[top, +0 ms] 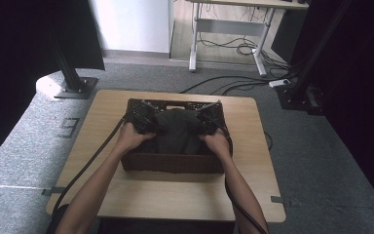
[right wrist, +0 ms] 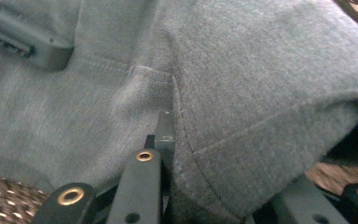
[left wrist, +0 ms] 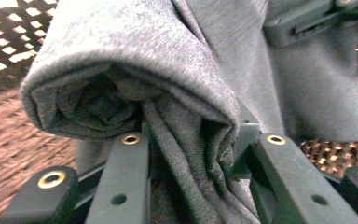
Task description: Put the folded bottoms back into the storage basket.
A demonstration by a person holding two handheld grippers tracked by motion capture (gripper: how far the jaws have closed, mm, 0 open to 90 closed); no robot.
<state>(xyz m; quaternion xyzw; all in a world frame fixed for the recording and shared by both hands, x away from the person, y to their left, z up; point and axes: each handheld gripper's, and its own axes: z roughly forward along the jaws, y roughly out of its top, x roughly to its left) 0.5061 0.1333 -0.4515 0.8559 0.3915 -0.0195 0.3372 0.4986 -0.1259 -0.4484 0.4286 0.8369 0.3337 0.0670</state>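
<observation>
1. A dark grey, folded knit garment [top: 177, 131] lies inside a dark brown woven wicker basket [top: 173, 163] that stands at the middle of the light wooden table [top: 175, 200], nearer its far edge.
2. The left gripper [left wrist: 193, 140] pinches a bunched fold of the garment at its left end.
3. The right gripper [right wrist: 214, 158] pinches the garment's hemmed right end.
4. Both hands are lowered into the basket.
</observation>
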